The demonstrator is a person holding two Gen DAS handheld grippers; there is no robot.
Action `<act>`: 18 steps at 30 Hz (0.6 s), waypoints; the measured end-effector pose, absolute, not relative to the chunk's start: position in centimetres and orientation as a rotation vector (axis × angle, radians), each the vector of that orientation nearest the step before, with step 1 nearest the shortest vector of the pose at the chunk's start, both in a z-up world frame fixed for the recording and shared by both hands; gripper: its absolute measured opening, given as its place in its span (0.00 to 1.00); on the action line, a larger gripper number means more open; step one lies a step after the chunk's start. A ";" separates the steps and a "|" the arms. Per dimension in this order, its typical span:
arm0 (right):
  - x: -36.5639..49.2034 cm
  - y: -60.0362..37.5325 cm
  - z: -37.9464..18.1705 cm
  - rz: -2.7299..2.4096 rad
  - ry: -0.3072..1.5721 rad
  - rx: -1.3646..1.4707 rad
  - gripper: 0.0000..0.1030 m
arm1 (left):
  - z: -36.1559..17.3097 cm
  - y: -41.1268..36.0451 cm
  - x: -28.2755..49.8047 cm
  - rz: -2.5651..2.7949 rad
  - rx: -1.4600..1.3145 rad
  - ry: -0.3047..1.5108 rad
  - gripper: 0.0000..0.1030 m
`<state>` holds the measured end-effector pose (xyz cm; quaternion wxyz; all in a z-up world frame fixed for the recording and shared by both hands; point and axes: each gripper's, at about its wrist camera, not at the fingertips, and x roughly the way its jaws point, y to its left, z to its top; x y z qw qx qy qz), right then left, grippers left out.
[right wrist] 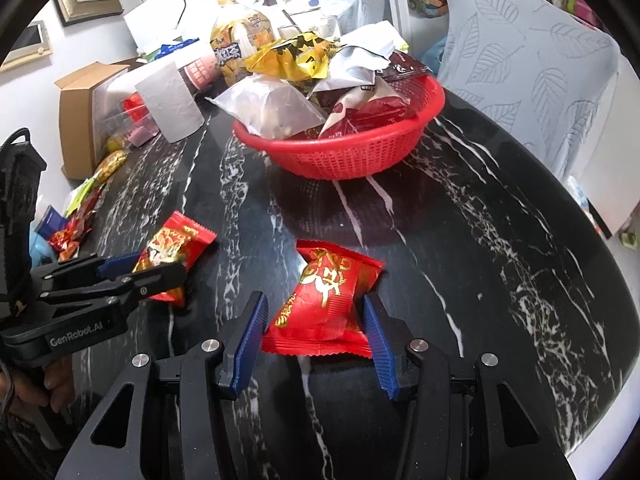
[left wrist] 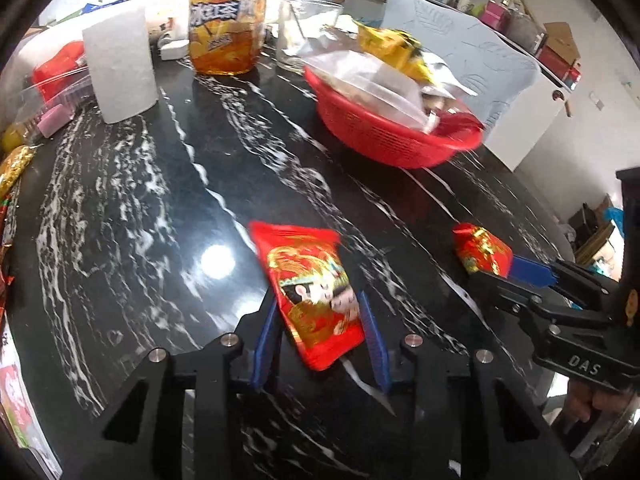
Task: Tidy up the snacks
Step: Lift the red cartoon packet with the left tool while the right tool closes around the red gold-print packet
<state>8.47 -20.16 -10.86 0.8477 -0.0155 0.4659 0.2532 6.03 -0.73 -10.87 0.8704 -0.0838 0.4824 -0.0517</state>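
On the black marbled table, the red basket, heaped with snack bags, is the landmark. On the near side of it, the left gripper has its blue pads against both sides of a red snack packet, seemingly pinching it, though that view is blurred. Beside it, also short of the basket, the right gripper has closed partway on a second red packet.
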 end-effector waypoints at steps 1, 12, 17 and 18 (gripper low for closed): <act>8.3 -20.4 -10.9 0.530 0.983 -0.032 0.47 | -10.9 -1.0 5.8 -0.113 -0.172 1.009 0.30; 6.9 -21.6 -10.8 0.515 0.987 -0.015 0.47 | -11.0 -2.3 5.8 -0.142 -0.153 1.030 0.37; 6.9 -21.7 -10.9 0.514 0.996 -0.011 0.47 | -11.4 -2.4 6.6 -0.072 -0.087 1.027 0.69; 6.9 -21.7 -11.0 0.514 0.998 -0.010 0.47 | -11.3 -2.4 6.6 -0.077 -0.093 1.024 0.69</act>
